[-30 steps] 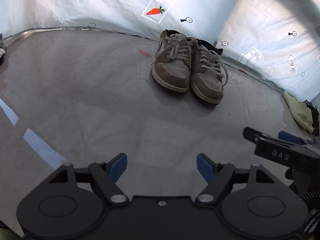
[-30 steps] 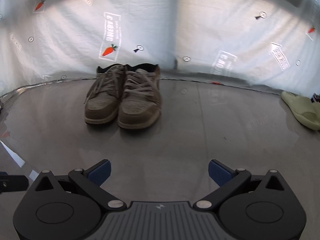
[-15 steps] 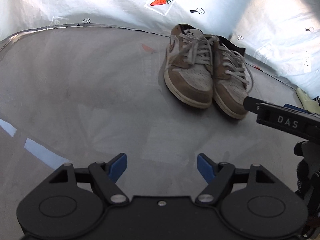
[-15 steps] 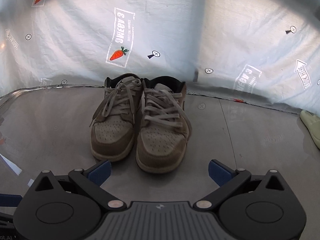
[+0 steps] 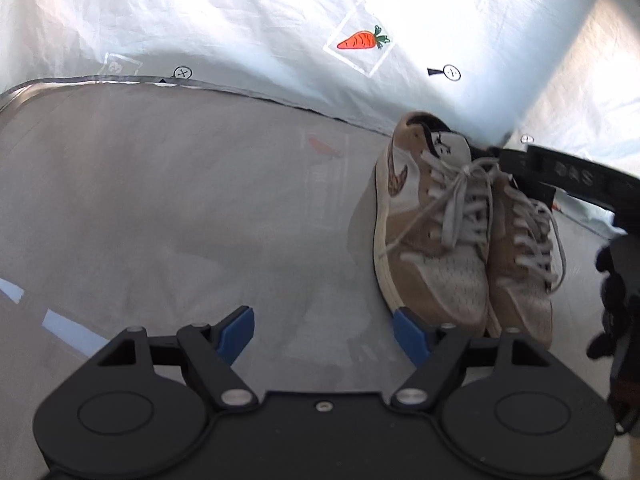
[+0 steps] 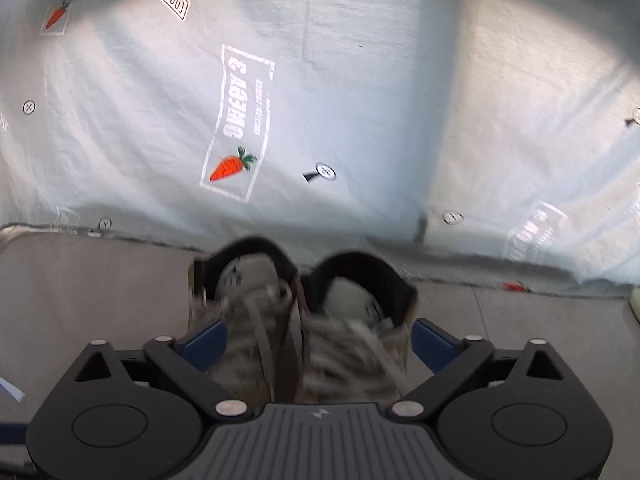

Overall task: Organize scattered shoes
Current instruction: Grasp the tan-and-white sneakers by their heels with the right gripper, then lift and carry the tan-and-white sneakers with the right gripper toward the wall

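Right wrist view, blurred sneakers [image 6: 304, 336] apparently between closing right gripper [image 6: 318, 340] jaws

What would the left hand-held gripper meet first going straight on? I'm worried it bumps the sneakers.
Probably bare grey floor: the left hand-held gripper points beside the sneakers, though their toe lies near its right finger.

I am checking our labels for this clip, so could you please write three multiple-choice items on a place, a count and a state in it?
1. Where is the pair of sneakers relative to the right gripper?
A. between its fingers
B. far behind it
C. above it

2. How many sneakers stand together?
A. one
B. two
C. four

3. What is between the left gripper fingers?
A. a sneaker
B. a sandal
C. nothing

Key: 1 A, blue pads flank both shoes; 2 B, two laced shoes side by side; 3 C, only grey floor shows there.
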Action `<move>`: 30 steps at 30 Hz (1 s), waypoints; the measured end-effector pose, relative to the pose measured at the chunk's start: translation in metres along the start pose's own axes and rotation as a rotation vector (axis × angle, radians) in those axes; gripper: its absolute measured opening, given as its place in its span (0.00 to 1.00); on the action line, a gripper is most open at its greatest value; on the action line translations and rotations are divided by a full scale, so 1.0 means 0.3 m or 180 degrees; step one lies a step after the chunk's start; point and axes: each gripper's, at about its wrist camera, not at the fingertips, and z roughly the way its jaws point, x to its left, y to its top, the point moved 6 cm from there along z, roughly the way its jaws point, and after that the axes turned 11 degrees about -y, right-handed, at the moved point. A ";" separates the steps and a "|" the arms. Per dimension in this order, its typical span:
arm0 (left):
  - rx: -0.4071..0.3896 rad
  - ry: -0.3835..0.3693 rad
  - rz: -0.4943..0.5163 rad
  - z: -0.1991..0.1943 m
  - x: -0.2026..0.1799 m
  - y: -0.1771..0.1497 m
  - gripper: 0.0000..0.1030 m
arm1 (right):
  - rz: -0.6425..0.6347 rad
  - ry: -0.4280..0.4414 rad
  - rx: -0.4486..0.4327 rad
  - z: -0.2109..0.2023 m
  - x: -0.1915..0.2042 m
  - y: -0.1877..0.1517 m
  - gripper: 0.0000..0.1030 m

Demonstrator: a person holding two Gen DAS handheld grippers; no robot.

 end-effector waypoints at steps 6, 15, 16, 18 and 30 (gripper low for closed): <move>0.0005 -0.0080 -0.0071 0.052 -0.005 0.044 0.75 | 0.0044 -0.0034 0.0552 0.256 0.035 0.100 0.73; 0.0080 -0.0060 -0.0094 0.115 -0.002 0.061 0.75 | 0.0549 0.0085 0.1500 0.456 0.074 0.137 0.80; 0.0078 -0.0058 -0.0085 0.115 -0.004 0.064 0.75 | 0.0615 0.0150 0.1586 0.481 0.079 0.132 0.81; 0.0075 -0.0055 -0.0076 0.115 -0.006 0.066 0.75 | 0.0477 0.0136 0.1624 0.511 0.114 0.123 0.82; -0.0019 -0.0098 0.0000 0.037 -0.008 0.066 0.75 | 0.0515 -0.0047 0.0698 0.378 0.174 0.105 0.70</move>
